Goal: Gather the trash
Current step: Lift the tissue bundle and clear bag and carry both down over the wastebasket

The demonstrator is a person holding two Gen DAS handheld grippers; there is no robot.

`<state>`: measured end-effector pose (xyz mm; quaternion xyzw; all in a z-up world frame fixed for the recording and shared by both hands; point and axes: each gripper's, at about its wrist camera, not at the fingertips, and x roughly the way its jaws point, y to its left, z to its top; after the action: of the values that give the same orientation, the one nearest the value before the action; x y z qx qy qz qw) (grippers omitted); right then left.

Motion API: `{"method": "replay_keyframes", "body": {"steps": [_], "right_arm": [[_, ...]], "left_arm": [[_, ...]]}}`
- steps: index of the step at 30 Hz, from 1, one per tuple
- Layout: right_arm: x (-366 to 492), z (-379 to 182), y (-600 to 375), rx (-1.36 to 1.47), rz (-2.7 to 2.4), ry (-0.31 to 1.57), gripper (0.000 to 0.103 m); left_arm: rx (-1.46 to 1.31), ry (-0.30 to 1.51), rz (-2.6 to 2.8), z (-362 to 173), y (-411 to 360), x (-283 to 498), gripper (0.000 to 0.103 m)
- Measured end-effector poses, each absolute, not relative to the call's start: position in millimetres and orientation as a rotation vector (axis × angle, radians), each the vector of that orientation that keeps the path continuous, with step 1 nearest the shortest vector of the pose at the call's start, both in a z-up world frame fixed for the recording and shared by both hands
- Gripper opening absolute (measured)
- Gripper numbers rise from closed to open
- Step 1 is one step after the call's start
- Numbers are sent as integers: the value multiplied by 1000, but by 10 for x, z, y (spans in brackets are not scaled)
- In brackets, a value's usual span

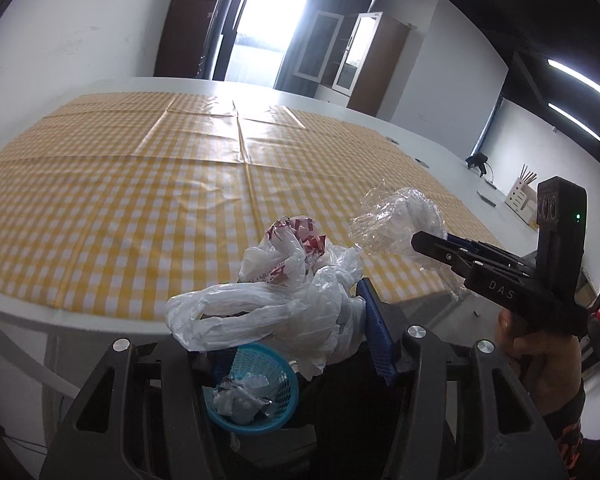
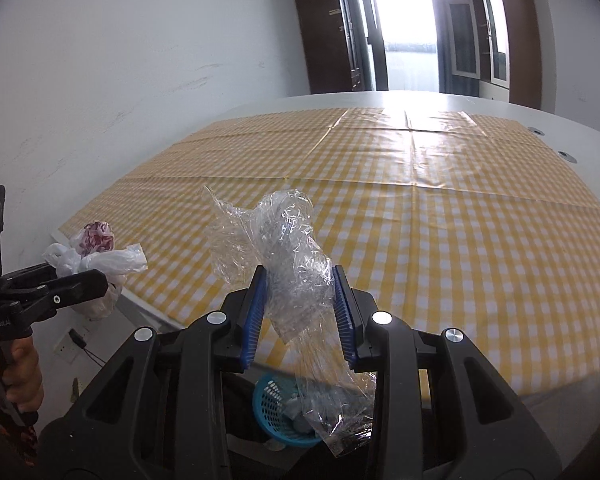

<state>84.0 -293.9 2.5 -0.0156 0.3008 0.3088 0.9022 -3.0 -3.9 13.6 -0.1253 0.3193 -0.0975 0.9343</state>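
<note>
My left gripper (image 1: 300,320) is shut on a crumpled white plastic bag (image 1: 276,304) with red print, held off the table's near edge above a blue mesh basket (image 1: 256,388) that holds crumpled white trash. My right gripper (image 2: 300,304) is shut on a clear crinkled plastic wrapper (image 2: 296,276), which hangs down over the same blue basket (image 2: 272,404). In the left wrist view the right gripper (image 1: 440,246) shows at the right with the clear wrapper (image 1: 392,220). In the right wrist view the left gripper (image 2: 80,284) shows at the left with the white bag (image 2: 96,256).
A white table with a yellow checked cloth (image 1: 160,184) stretches ahead; it also shows in the right wrist view (image 2: 440,220). A white box with sticks (image 1: 522,196) and a small black device (image 1: 476,160) stand at the table's far right. A wall socket (image 2: 70,346) sits low left.
</note>
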Motion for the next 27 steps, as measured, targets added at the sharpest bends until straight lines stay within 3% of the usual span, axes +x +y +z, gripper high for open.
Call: {"method": "replay_keyframes", "body": {"steps": [14, 27], "right_arm": [[15, -657, -2804, -143, 718, 742, 31], [257, -1740, -2509, -190, 687, 980, 31]], "left_arm": [[-241, 830, -201, -744, -56, -503, 54], [-270, 1031, -156, -1780, 32, -126, 54]]}}
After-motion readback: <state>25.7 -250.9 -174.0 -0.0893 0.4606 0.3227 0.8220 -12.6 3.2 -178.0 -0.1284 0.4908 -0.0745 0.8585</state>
